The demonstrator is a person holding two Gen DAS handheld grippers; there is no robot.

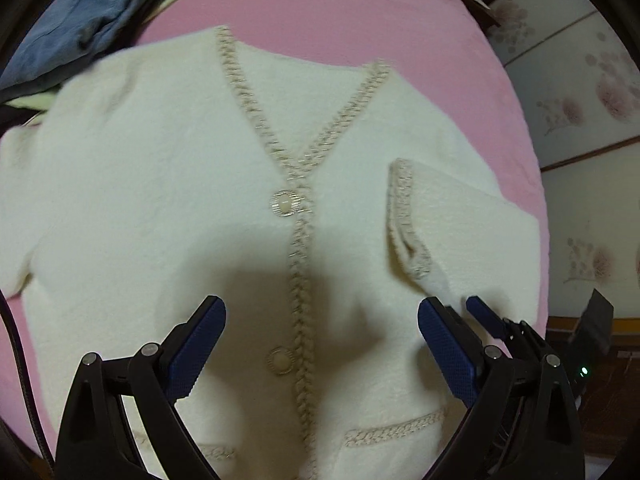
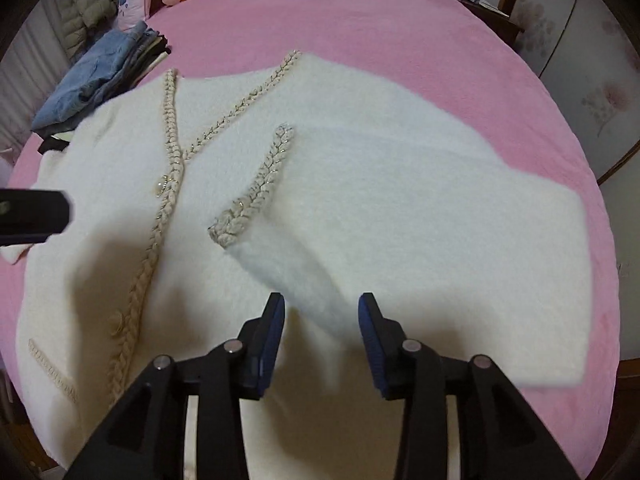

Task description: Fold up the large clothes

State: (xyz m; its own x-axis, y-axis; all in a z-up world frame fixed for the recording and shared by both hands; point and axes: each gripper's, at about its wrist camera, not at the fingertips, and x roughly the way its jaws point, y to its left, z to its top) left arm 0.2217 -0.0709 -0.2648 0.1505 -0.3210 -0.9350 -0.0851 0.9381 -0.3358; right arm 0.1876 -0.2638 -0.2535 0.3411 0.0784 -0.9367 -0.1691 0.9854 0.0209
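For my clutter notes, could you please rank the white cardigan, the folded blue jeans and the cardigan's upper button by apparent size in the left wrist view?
1. white cardigan
2. folded blue jeans, partly cut off at the frame edge
3. upper button, clearly the smallest

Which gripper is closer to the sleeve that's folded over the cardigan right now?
Right. The right gripper hangs just over the folded sleeve, jaws open with nothing between them. The left gripper is open over the braided button placket, beside that sleeve.
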